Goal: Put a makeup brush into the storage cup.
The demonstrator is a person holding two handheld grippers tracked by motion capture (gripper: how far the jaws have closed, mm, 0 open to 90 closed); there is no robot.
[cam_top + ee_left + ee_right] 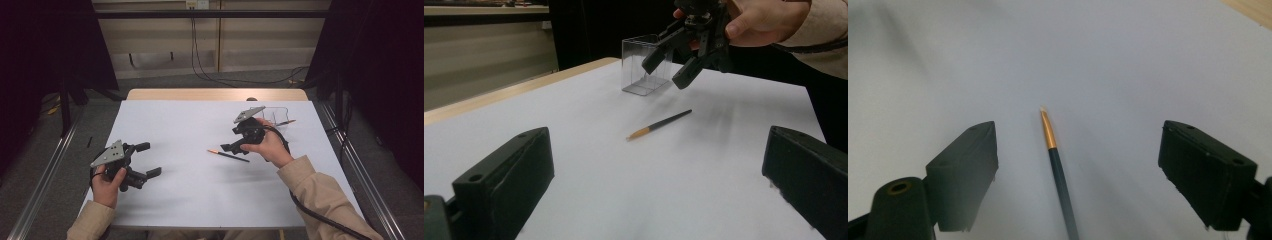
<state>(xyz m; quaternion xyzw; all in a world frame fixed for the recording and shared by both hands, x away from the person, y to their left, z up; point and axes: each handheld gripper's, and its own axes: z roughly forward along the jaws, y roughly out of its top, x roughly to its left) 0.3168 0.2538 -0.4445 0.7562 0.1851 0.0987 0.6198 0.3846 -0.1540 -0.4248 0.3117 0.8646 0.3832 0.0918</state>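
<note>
High view, surface: we see one table (pixel 150 95) with a pale wooden edge, covered by a white sheet (pixel 200 185).
Room: we see grey floor, a beige back wall with hanging cables (pixel 200 65), and dark curtains (pixel 50 45) at both sides.
Brushes: we count one paintbrush (pixel 228 155), dark handle, gold ferrule, lying flat near mid-table.
Boxes: we count one clear box (pixel 278 115), upright near the far right edge.
Grippers: we count two.
Left gripper (pixel 146 160): released, jaws wide, nothing between them, low over the sheet's left side.
Right gripper (pixel 231 148): released, jaws spread above the paintbrush, not touching it.
</note>
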